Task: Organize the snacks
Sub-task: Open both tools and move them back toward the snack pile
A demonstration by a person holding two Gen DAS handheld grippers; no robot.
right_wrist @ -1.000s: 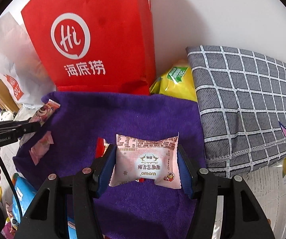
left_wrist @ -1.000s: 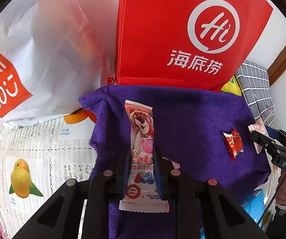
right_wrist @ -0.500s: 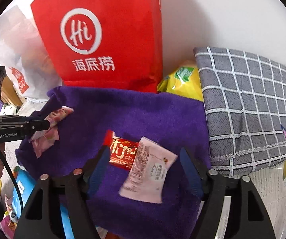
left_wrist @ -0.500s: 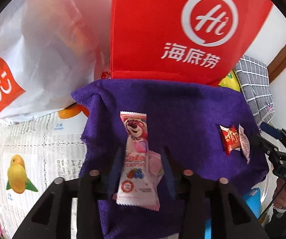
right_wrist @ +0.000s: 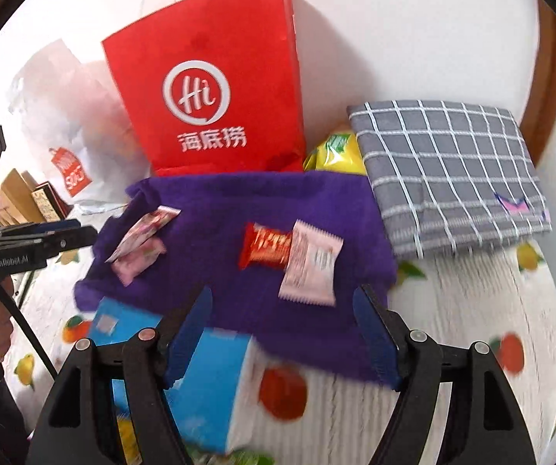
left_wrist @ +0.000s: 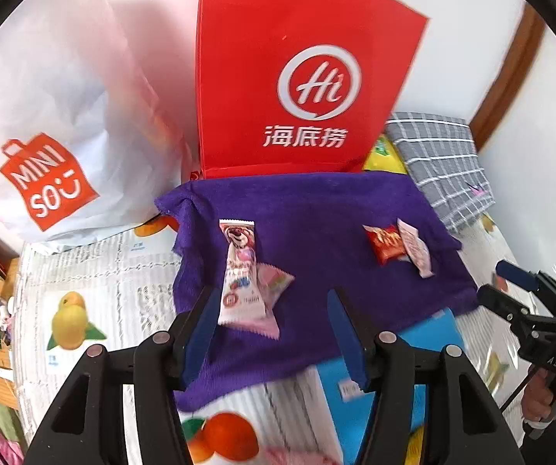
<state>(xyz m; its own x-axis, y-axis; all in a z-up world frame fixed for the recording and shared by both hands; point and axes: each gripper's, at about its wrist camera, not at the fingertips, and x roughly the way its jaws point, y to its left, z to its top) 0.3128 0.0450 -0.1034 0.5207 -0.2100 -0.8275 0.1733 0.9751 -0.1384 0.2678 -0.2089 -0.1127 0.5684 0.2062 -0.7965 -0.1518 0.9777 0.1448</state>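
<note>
A purple cloth (left_wrist: 316,209) (right_wrist: 239,197) holds several snacks. A long pink bear-print packet (left_wrist: 239,271) (right_wrist: 142,232) lies across a small pink packet (left_wrist: 276,283) (right_wrist: 138,261) on its left side. A red packet (left_wrist: 384,242) (right_wrist: 266,248) and a pale pink packet (left_wrist: 415,248) (right_wrist: 311,263) lie together on its right side. My left gripper (left_wrist: 274,333) is open and empty, pulled back just short of the bear packet. My right gripper (right_wrist: 282,337) is open and empty, just short of the pale pink packet.
A red paper bag (left_wrist: 297,77) (right_wrist: 216,89) and a white Miniso bag (left_wrist: 45,116) stand behind the cloth. A grey checked cushion (right_wrist: 448,170) and a yellow packet (right_wrist: 336,153) lie at the right. A blue-and-white box (right_wrist: 208,379) (left_wrist: 355,387) sits at the near edge on the fruit-print tablecloth (left_wrist: 84,271).
Both grippers opened and let go of their packets, the bear packet on the left and the pale pink packet on the right, then drew back from the cloth.
</note>
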